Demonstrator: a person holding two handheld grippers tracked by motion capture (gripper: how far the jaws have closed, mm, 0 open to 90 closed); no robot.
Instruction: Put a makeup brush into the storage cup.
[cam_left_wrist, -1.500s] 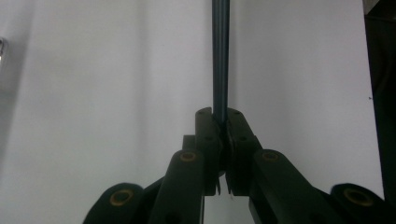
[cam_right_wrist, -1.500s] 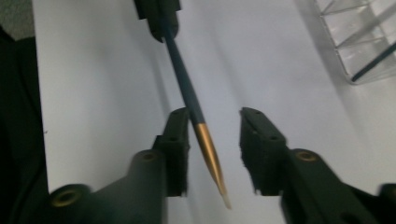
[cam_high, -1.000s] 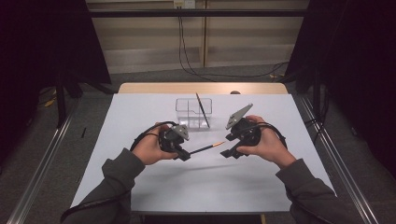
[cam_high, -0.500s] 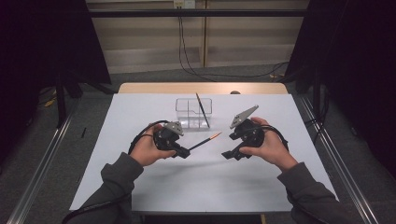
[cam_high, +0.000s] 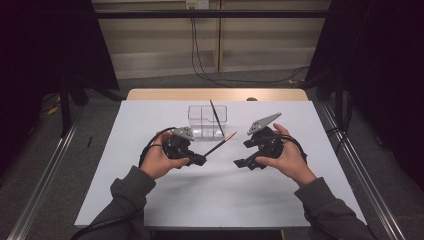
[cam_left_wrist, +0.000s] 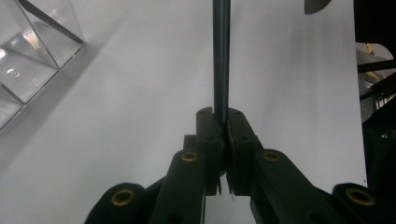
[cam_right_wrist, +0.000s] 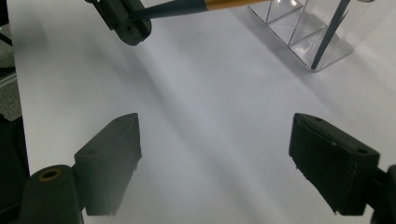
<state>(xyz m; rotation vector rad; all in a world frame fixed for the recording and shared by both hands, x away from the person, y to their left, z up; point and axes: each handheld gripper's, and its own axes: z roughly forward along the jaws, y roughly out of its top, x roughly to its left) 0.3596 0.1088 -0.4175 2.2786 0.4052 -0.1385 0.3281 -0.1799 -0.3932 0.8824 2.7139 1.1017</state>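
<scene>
A dark pencil (cam_high: 220, 144) is pinched between the left gripper (cam_high: 199, 160) jaws, its shaft jutting straight ahead of them. The right gripper (cam_high: 240, 163) jaws, just opened further, are spread with nothing between them.

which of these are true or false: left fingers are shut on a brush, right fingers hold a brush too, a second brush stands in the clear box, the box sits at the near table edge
1. The left gripper is shut on a brush. True.
2. The right gripper holds a brush too. False: its fingers stand wide apart with nothing between them.
3. A second brush stands in the clear box. True: it leans in a right-hand compartment.
4. The box sits at the near edge of the table. False: it sits toward the far side, beyond both grippers.
</scene>
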